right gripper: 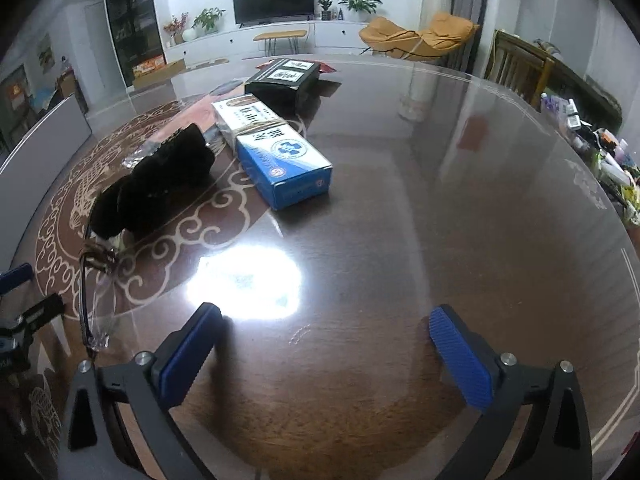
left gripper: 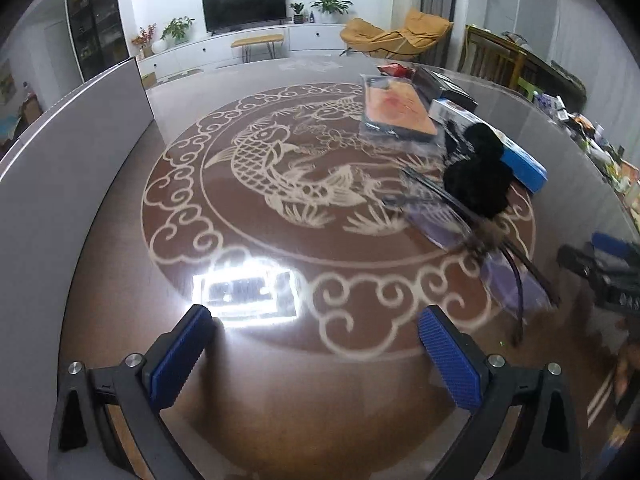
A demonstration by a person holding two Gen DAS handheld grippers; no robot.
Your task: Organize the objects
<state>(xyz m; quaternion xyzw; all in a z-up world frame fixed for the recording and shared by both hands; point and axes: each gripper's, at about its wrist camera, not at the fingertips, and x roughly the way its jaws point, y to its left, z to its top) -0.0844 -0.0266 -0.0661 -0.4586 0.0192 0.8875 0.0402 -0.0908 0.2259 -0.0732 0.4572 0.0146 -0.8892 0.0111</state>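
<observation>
Left gripper (left gripper: 318, 344) is wide open and holds nothing, and the right gripper (right gripper: 326, 340) is wide open and empty too. Both hang over the shiny brown surface (right gripper: 440, 200). No thing is picked up yet, so the tidy-up step looks just about to start. Nearest is a pair of eyeglasses (left gripper: 472, 232) with thin frames, just beside a soft black fuzzy thing (right gripper: 160, 180). A hard blue-and-white box (right gripper: 276, 152) lies right of it. Next, one gripper must reach over and pinch the thin glasses gently.
</observation>
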